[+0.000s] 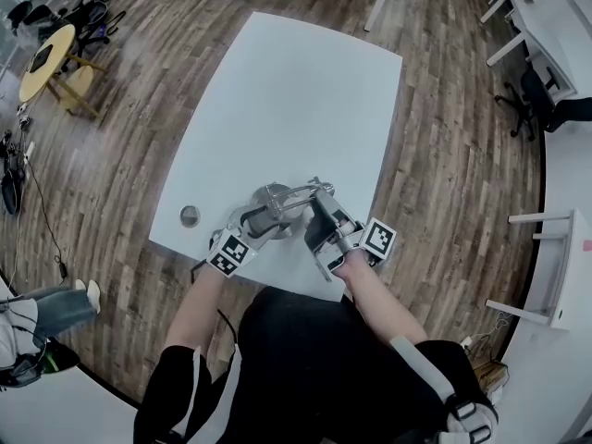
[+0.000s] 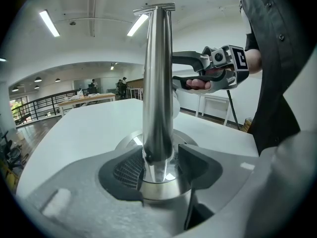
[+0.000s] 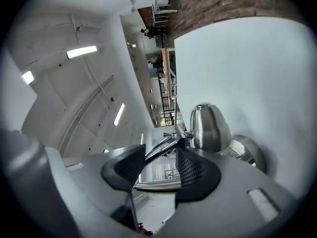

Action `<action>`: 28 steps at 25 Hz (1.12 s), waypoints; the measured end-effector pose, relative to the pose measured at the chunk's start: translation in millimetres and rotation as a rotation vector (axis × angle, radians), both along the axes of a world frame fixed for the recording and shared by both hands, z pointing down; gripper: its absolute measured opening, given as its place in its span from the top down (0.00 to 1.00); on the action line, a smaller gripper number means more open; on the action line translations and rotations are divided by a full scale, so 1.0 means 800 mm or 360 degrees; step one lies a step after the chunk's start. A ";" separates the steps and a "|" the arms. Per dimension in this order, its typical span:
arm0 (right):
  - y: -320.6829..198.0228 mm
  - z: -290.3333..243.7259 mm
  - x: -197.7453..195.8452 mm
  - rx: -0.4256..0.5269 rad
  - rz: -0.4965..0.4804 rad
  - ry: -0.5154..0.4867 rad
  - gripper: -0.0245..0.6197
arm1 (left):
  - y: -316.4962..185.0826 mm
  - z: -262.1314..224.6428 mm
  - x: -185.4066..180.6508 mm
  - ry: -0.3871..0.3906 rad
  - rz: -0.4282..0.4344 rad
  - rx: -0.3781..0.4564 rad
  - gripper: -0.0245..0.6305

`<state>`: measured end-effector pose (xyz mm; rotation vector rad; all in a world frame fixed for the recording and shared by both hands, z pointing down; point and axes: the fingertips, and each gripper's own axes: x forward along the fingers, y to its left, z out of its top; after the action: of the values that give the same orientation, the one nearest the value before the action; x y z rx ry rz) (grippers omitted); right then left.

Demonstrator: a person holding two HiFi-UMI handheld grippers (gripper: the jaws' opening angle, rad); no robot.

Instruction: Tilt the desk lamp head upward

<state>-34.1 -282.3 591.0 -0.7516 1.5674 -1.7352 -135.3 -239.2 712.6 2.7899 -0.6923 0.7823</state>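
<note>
Our claws at the desk lamp (image 1: 274, 200)
We clamp the post (image 2: 157, 83) with the left claw (image 2: 159, 163); our right claw (image 3: 157, 168) stands partly wide around the thin arm (image 3: 161, 145).

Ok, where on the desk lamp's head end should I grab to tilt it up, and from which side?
Skip the lamp head: its smooth tapering bell would likely slip. Take the thin arm just behind it, from your near side, one pad each side, where the right tongs now straddle it without pressing. The left tongs clamp the post as a brace.
</note>
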 end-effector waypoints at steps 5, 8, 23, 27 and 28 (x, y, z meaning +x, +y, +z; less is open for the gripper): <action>-0.001 -0.008 0.002 0.0067 -0.0028 0.0071 0.68 | 0.001 0.003 0.000 0.0009 -0.0002 0.0008 0.61; -0.005 -0.023 0.008 0.0148 -0.0040 0.0187 0.69 | 0.001 0.004 0.000 0.0013 -0.0001 0.0003 0.61; -0.015 -0.093 0.022 0.0534 -0.0149 0.0578 0.74 | -0.002 0.006 0.000 -0.0001 -0.0037 -0.0008 0.61; -0.014 -0.104 0.020 0.0596 -0.0188 0.0642 0.74 | -0.003 0.006 -0.002 -0.0017 -0.0056 -0.0008 0.61; -0.014 -0.107 0.019 0.0613 -0.0196 0.0663 0.75 | -0.003 0.006 -0.002 -0.0018 -0.0063 -0.0011 0.61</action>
<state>-18.6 -293.3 505.7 -0.8675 2.1901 -1.3452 -137.0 -241.7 717.7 2.7588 -0.7429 0.7926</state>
